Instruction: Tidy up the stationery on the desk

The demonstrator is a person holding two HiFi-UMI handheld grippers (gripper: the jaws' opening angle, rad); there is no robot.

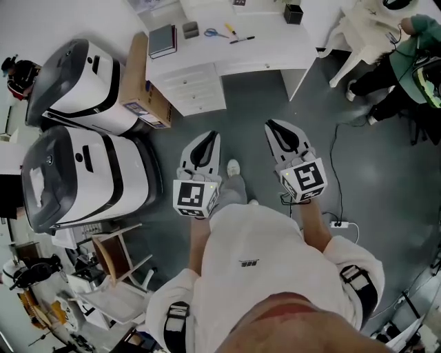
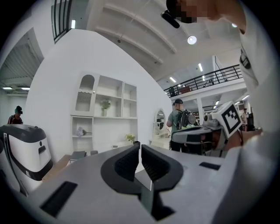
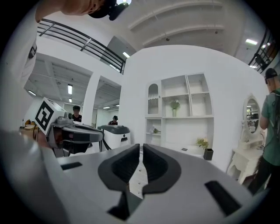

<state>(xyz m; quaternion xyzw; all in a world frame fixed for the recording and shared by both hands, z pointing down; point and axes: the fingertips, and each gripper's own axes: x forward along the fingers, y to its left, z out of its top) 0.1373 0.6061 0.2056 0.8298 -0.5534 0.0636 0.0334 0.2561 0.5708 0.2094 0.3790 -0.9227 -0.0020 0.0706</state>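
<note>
White desk [image 1: 275, 43], top centre of the head view, carries the stationery: dark notebook [image 1: 162, 40], blue-handled scissors [image 1: 218, 32], black pen [image 1: 242, 40], black pen holder [image 1: 293, 14]. Mid-frame, well apart from it, the left gripper [image 1: 209, 136] and right gripper [image 1: 273, 126] hang over grey floor [image 1: 248, 96]. Each pair of jaws is closed to a slit, holding nothing.
</note>
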